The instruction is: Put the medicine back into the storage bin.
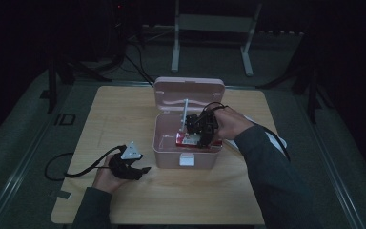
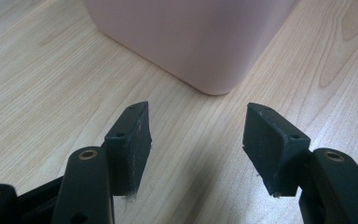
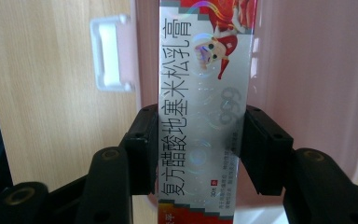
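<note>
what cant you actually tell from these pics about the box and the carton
- Floor of the pink box: in the high view the right gripper and hand cover much of it.
- Silver carton: both ends cut off by the right gripper view's edges; its small print is too fine to read.
- Left gripper: its view cuts the box off above the corner.

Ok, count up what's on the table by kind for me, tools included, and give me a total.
Pink storage box, lid open: 1
Silver and red carton, clamped by the right tool over the box: 1
Hand-held tools: 2, left tool open, right tool on the carton
Total: 4
</note>
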### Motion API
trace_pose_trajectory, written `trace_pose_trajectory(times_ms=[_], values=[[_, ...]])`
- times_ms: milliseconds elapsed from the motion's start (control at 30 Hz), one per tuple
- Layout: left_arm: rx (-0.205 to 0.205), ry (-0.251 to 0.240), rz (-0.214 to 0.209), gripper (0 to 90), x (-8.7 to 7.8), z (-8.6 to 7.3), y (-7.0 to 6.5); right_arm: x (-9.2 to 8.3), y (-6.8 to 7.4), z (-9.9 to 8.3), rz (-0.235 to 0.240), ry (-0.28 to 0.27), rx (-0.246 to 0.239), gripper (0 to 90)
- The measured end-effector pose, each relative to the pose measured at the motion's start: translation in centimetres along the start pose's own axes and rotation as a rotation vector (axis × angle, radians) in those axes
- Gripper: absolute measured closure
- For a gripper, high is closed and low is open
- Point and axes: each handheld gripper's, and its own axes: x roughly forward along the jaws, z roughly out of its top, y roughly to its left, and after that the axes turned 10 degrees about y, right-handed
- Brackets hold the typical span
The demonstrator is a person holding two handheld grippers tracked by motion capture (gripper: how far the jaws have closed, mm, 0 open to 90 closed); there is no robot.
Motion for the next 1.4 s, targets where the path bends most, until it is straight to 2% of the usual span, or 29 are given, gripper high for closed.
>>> trace_pose_trajectory(times_ms=[567, 1400], values=[[0.001, 0.000, 0.002, 41.1, 0.0, 0.0, 0.0, 0.8, 0.5, 1.5, 0.022, 0.000, -0.034, 51.3], [-0.001, 0.000, 0.002, 41.0, 0.1, 0.0, 0.0, 1.4, 0.4, 1.1, 0.041, -0.006, -0.018, 51.2]])
